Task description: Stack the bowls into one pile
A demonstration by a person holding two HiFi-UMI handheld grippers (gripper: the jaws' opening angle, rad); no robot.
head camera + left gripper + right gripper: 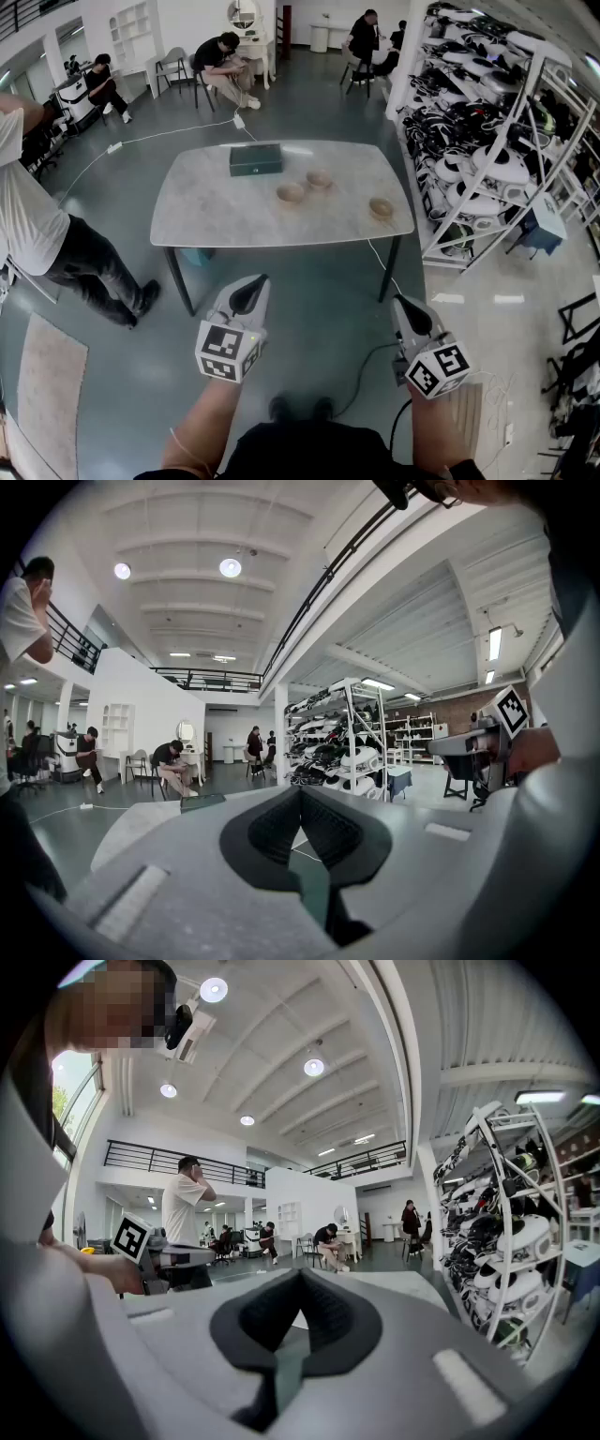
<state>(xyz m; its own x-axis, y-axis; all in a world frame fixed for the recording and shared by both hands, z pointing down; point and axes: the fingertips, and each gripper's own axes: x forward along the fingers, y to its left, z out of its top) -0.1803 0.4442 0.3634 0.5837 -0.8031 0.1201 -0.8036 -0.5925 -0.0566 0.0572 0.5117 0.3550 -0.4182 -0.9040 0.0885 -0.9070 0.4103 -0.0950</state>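
Note:
Three shallow tan bowls stand apart on the grey table [206, 216]: one [291, 193] near the middle, one [320, 178] just behind it to the right, and one [382, 208] near the right edge. My left gripper [253, 287] is held well short of the table's near edge, jaws shut and empty. My right gripper [406, 309] hangs beside it to the right, also shut with nothing in it. In the left gripper view the shut left gripper [300, 794] points level across the table; the right gripper view shows the shut right gripper [300, 1277] likewise. The bowls are hidden in both gripper views.
A dark green box [255, 160] lies at the table's back. A person [37, 234] stands at the left of the table. White shelving [487, 141] full of gear runs along the right. A cable [375, 258] trails on the floor by the table's right leg.

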